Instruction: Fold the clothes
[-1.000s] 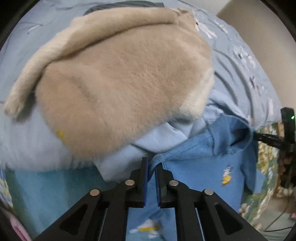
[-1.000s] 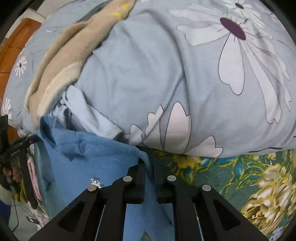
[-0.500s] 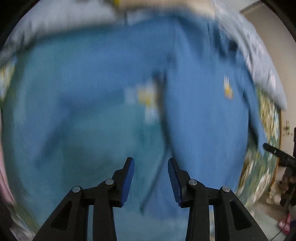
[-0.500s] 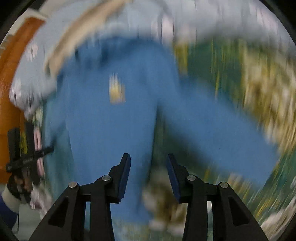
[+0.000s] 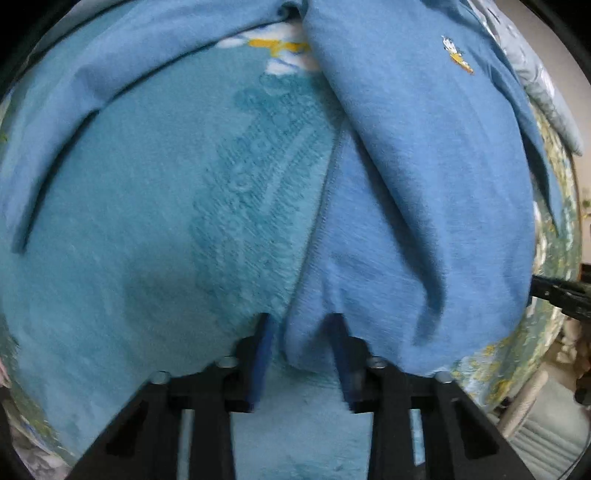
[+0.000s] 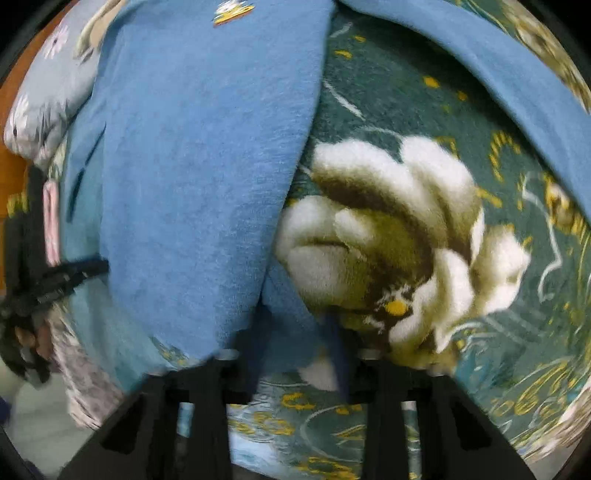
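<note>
Presently on the bed: one blue top (image 5: 424, 177), lying partly folded, its lower edge at both claws.

Left claw (image 5: 301, 354): fingers spread, blue pads showing, with a bunched fold of the top's hem sitting in the gap between them. Neither pad is seen pressing the cloth. The top runs up and to the right from here; a small embroidered duck (image 5: 458, 55) sits near its upper right. A teal towel (image 5: 166, 221) with a raised woven pattern lies under the top and fills the left of this view. At the top centre a white and yellow print (image 5: 280, 48) shows between two folds of blue cloth. A pale grey quilt (image 5: 543, 92) edges the far right.

Right claw (image 6: 295, 354): fingers likewise spread, blurred, the top's lower corner reaching down between them; contact cannot be told. The top (image 6: 199, 166) covers the left half of this view, the duck (image 6: 232, 9) at its upper edge. A sleeve (image 6: 498, 74) runs diagonally across the upper right, apart from the body. Between them lies a dark green blanket (image 6: 406, 122) bearing a large white flower (image 6: 399, 240). The other claw, black, shows at the far left edge (image 6: 44, 280). The flowered quilt (image 6: 44, 96) is bunched at the upper left.
</note>
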